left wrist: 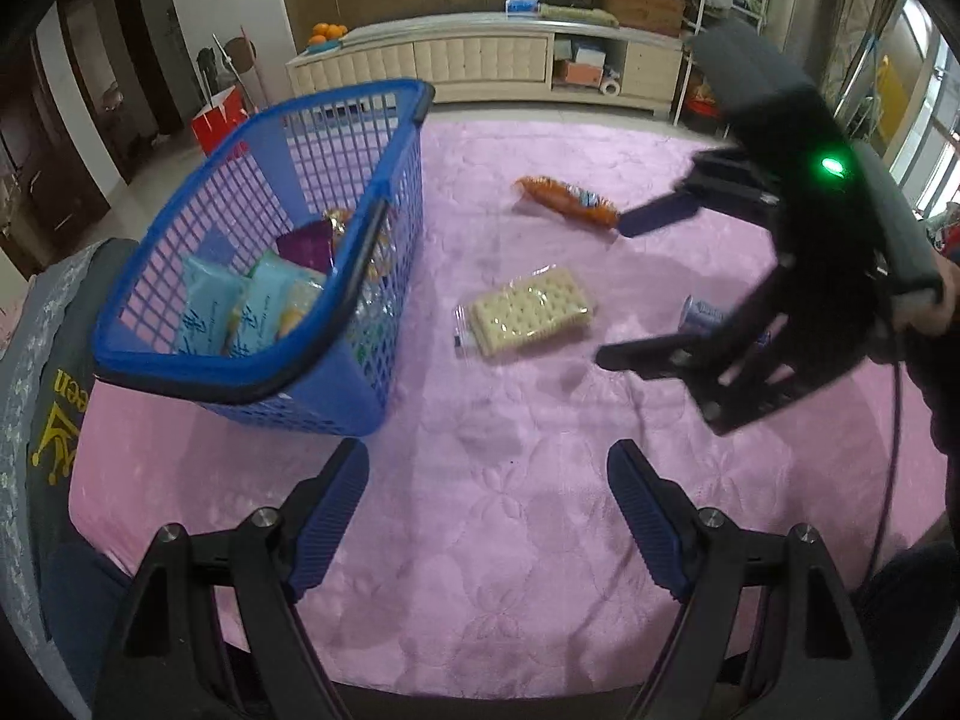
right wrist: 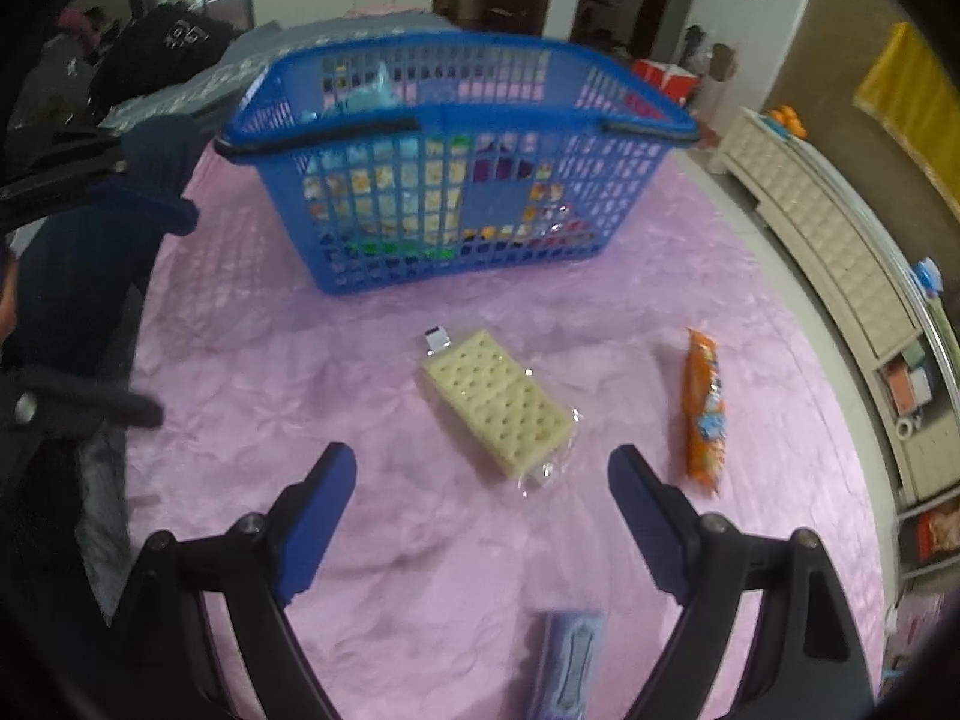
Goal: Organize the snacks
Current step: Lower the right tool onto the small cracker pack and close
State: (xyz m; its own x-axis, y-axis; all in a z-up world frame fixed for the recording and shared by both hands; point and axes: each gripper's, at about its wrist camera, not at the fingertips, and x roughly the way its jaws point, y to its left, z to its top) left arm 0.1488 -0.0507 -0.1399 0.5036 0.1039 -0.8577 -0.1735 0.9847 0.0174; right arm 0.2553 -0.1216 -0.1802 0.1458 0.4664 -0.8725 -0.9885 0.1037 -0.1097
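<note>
3 snacks were left on the pink blanket (right wrist: pixel 240 330) beside the blue basket (right wrist: pixel 456 180) (already partly filled). Both grippers, left gripper (left wrist: pixel 487 480) and right gripper (right wrist: pixel 482 483), were held wide open and empty. The cracker pack (right wrist: pixel 498 405) should probably be picked up next.

Wrist views angled down, sharing basket (left wrist: pixel 252 276)
</note>
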